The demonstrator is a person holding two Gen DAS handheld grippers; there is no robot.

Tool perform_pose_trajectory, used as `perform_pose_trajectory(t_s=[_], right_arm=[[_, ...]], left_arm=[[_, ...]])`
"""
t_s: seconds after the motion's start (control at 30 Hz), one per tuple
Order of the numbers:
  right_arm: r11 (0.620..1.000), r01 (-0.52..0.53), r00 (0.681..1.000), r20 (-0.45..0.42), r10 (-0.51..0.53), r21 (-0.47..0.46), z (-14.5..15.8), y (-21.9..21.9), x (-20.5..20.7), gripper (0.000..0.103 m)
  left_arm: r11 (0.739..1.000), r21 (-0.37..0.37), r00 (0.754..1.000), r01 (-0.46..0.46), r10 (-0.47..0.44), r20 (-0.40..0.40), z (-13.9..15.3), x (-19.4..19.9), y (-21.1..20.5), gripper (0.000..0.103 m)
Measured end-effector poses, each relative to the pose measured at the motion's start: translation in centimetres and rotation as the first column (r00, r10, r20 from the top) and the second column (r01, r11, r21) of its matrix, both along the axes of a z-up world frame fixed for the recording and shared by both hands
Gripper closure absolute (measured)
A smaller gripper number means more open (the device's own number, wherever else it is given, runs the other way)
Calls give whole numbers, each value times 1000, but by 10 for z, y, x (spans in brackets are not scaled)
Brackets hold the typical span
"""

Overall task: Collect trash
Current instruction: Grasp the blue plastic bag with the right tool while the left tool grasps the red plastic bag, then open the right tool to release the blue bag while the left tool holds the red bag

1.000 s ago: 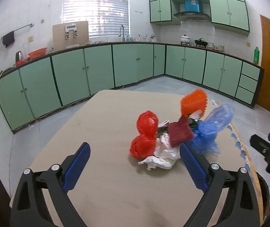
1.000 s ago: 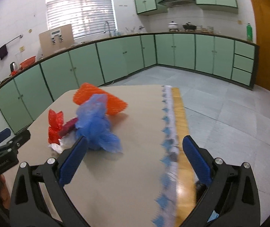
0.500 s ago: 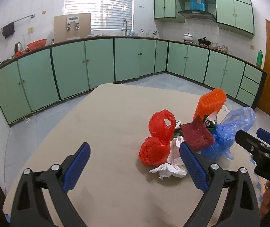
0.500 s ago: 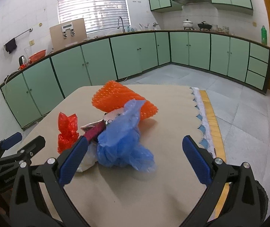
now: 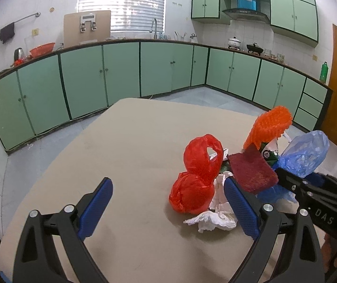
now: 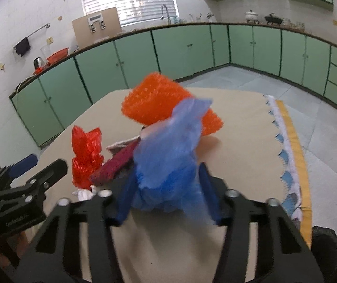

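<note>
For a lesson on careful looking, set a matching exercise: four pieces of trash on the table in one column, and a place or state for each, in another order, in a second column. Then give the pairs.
Things
1. blue bag
2. red bag
3. white tissue
4. orange mesh

Places or states
A. crumpled flat on the table, at the near edge of the pile
B. between the closing jaws of the right gripper
C. at the far side of the pile, standing highest
D. knotted, with a loop on top, at the left of the pile

Pairs: 1-B, 2-D, 3-A, 4-C
</note>
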State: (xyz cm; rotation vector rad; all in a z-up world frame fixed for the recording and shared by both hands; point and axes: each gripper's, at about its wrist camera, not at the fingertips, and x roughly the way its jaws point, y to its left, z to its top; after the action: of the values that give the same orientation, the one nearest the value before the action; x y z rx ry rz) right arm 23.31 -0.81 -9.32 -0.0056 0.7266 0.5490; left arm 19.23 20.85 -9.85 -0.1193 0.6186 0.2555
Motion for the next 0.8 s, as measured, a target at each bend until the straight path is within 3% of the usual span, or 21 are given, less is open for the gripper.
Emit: perform_pose_trajectory(t_s=[0.27,0.37,0.53,0.8], right_arm=[[999,-37,999,23,37,4,1,-3,-7,77],[999,-40,999,21,40,12,1,-6,-7,77],[999,-39,999,17,39,17,3,-9,-7,78],[999,-38,999,27,37,29,13,-13,-13,79]], left_arm=[[1000,-12,999,17,-18,-34,-11,25,-2,16],[999,-27,998,25,-27,-57,-17,35,-2,27],[998,-56,995,38,-43,-87,-24,43,-3,64],[998,-55,999,13,-15,-48,-9,25,-5,72]])
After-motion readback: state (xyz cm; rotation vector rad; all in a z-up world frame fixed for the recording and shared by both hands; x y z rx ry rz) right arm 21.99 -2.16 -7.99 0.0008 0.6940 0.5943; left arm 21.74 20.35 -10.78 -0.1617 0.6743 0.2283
